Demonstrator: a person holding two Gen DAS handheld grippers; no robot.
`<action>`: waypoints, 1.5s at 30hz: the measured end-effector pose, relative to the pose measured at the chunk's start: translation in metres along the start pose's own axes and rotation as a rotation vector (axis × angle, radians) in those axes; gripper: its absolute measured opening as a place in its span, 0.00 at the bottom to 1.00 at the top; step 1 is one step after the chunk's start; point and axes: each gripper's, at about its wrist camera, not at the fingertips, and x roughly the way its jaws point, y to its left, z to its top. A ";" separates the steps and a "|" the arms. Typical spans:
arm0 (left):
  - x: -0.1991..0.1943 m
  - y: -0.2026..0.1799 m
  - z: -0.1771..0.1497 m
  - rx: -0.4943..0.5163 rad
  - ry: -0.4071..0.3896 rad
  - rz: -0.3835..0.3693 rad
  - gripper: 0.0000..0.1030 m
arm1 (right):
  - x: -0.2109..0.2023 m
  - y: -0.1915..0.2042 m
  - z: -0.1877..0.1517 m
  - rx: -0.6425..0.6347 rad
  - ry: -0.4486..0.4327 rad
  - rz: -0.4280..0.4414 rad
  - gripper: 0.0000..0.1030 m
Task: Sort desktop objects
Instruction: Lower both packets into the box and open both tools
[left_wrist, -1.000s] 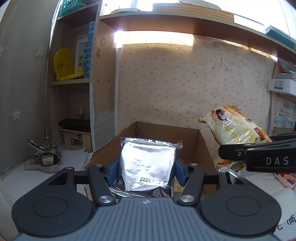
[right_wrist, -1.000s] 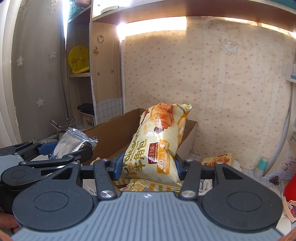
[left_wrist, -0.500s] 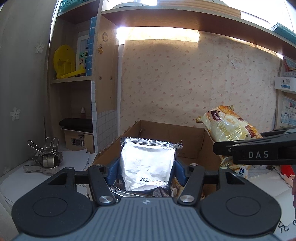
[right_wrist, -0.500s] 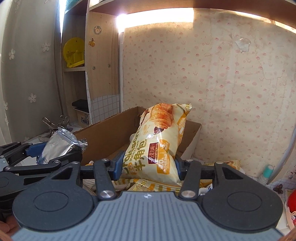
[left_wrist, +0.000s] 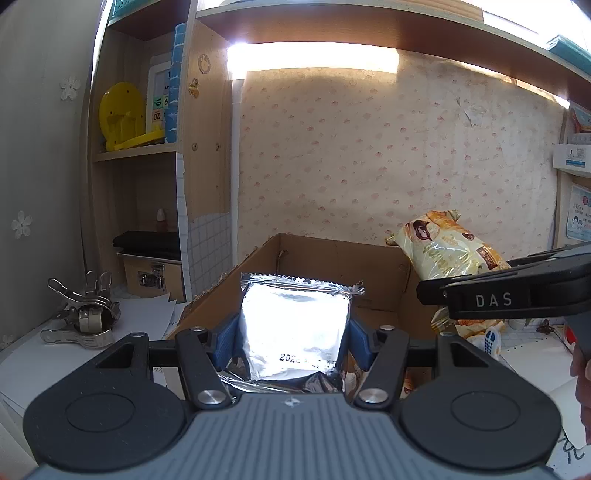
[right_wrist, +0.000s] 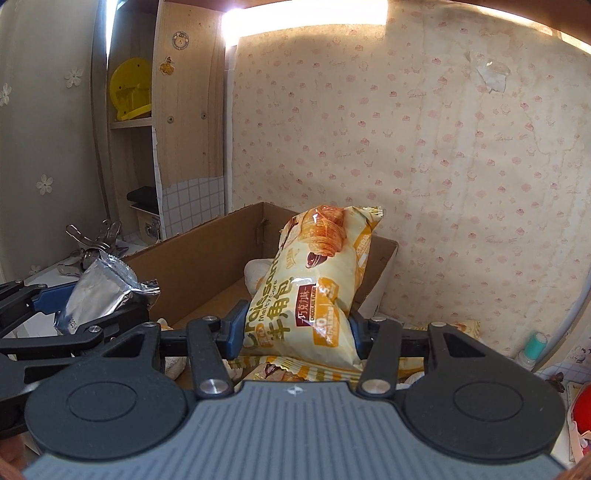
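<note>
My left gripper (left_wrist: 293, 332) is shut on a silver foil packet (left_wrist: 295, 325) and holds it upright in front of an open cardboard box (left_wrist: 332, 254). My right gripper (right_wrist: 297, 328) is shut on a yellow croissant bread bag (right_wrist: 317, 291), held above the box's (right_wrist: 207, 258) near right part. The bag also shows at the right in the left wrist view (left_wrist: 443, 251). The foil packet shows at the left in the right wrist view (right_wrist: 99, 291). Pale objects lie inside the box (right_wrist: 255, 273).
A metal clip (left_wrist: 85, 314) lies on white paper at the left. Wooden shelves with a yellow stand (left_wrist: 122, 114) rise behind it. More yellow snack packets (right_wrist: 454, 326) and a small teal-capped bottle (right_wrist: 532, 347) sit right of the box, near the wallpapered wall.
Both grippers have moved forward towards the box with their packets still held. The croissant bag now sits closer over the box.
</note>
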 end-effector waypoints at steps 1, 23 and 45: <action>0.001 0.000 0.000 0.001 0.001 0.001 0.61 | 0.002 -0.001 0.000 0.001 0.004 0.000 0.49; 0.024 -0.005 0.005 0.019 0.021 -0.006 0.61 | 0.077 -0.004 0.022 0.036 0.093 0.034 0.49; 0.045 -0.023 0.013 0.022 0.067 -0.001 0.65 | 0.022 -0.042 0.019 0.117 -0.058 0.017 0.66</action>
